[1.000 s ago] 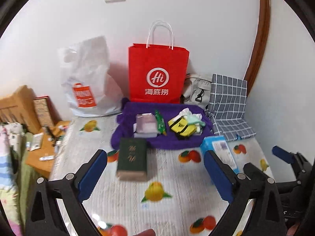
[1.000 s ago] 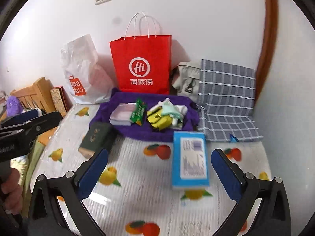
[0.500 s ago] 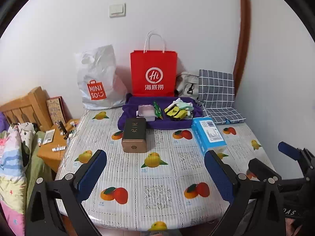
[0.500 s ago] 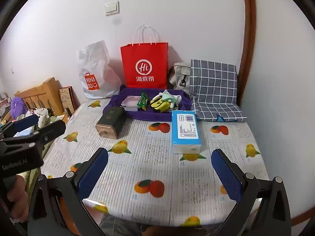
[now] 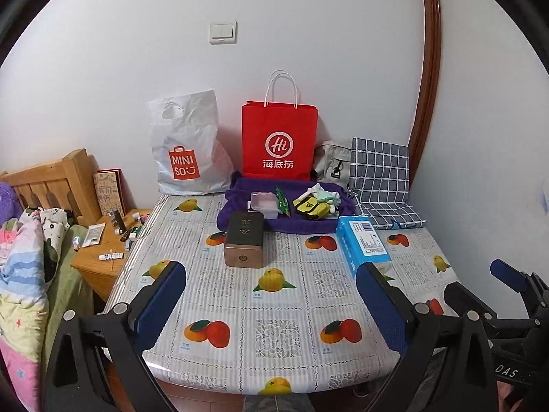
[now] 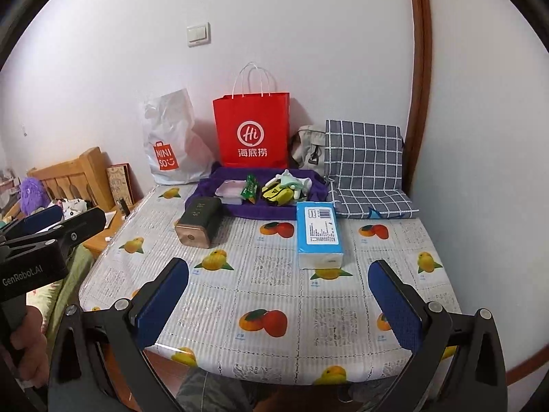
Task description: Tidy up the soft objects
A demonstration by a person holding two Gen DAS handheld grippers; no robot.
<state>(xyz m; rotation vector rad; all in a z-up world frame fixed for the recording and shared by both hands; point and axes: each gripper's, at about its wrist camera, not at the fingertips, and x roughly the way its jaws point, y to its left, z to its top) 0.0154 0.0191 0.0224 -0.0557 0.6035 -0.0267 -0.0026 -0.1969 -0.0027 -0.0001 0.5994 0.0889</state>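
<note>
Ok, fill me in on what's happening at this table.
A person holds a two-finger gripper in each hand over a table with a fruit-print cloth. The left gripper and the right gripper are both open and hold nothing, near the front edge. A dark tin and a blue tissue pack lie mid-table. Small items, including a yellow pouch, sit on a purple cloth before a red paper bag. Nothing is being handled yet.
</note>
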